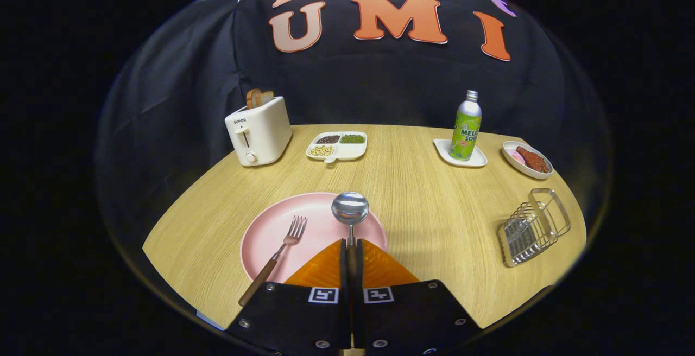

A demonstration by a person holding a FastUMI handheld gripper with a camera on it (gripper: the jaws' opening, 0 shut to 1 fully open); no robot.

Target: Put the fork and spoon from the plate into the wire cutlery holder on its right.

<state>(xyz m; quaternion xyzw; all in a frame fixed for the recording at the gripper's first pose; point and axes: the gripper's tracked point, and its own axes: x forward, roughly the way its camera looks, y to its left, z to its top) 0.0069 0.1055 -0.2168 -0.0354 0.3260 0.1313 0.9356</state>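
- A round wooden table [423, 209] with a pale grain fills the booth floor of the scene.
- A white toaster [259, 132] stands at about ten o'clock on the tabletop, with slices of bread [259, 97] sticking up from its slot.
- A white divided dish [337, 146] sits near twelve o'clock, just right of the toaster, with dark, green and pale fillings in separate compartments.
- A green bottle [466, 126] with a silver cap stands upright on a small white tray [460, 155] at about one o'clock.
- A white oval bowl [527, 159] holding reddish-brown food lies at two o'clock, just right of the tray.
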